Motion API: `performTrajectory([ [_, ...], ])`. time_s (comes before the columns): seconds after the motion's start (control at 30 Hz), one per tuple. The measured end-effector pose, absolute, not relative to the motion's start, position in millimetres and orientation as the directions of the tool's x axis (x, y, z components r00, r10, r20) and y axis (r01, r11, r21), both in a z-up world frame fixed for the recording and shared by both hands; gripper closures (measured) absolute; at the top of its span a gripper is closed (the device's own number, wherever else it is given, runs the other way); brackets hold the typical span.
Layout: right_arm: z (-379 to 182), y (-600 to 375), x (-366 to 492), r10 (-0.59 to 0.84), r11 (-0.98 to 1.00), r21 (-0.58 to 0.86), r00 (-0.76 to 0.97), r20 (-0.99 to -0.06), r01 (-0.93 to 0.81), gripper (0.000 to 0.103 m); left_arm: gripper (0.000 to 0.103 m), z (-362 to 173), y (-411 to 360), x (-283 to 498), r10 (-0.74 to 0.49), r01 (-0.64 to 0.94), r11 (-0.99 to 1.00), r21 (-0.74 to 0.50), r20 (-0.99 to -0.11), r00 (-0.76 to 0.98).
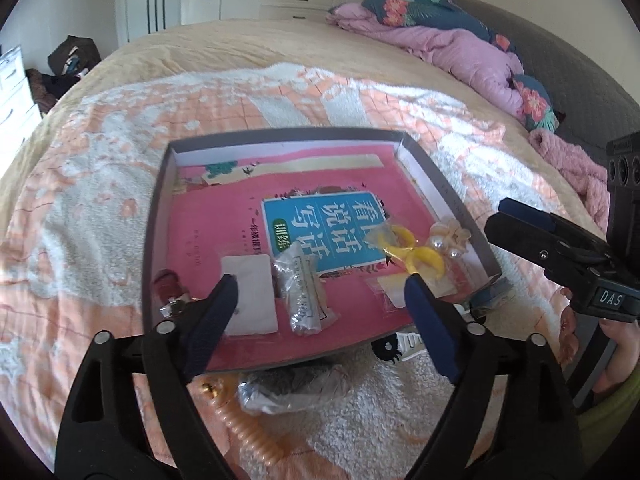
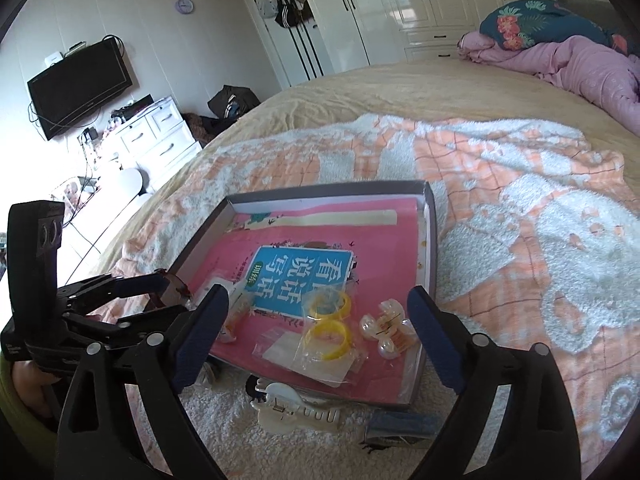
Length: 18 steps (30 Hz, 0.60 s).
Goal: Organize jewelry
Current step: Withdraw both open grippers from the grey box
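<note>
— What sits ahead of the left gripper [image 1: 320, 300]?
— A tray [image 1: 156, 216] on the blanket [image 1: 80, 200], a book [image 1: 312, 236] lying in it. Between the fingers, on the book, a card [image 1: 250, 296] and a bagged chain [image 1: 302, 296] just right of it.
— And further right?
— Bagged rings [image 1: 404, 248], then a pearl clip [image 1: 448, 238] by the tray's right wall. A hair claw [image 2: 296, 408] lies outside, nearer the right gripper [image 2: 316, 344]

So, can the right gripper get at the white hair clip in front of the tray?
Probably yes. The right gripper is open and empty, and the white hair clip lies uncovered on the blanket just below it, outside the tray; nothing blocks the way.
</note>
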State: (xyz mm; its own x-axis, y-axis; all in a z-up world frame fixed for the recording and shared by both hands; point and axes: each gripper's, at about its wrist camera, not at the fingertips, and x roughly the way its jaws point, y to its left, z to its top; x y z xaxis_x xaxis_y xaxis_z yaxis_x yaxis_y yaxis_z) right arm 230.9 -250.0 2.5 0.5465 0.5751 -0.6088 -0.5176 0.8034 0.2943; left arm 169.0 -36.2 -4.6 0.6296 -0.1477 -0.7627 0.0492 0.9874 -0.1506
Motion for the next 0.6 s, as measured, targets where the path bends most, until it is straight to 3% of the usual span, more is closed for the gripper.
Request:
performTrajectory([
  [0.17,13.2,-254.2,220.8,0.568,0.809,0.272,0.576,-0.588,-0.521,0.011,0.011,7.9,-27.7,153.6,-0.135,0.026,0.987,-0.157,-0.74,0.659],
  [0.6,52.4,-270.8,187.3,0.56,0.823,0.247,0.656,-0.506,-0.511,0.004,0.01,40.6,-0.4,122.0,-0.124,-0.014,0.981,-0.192,-0.685,0.718],
])
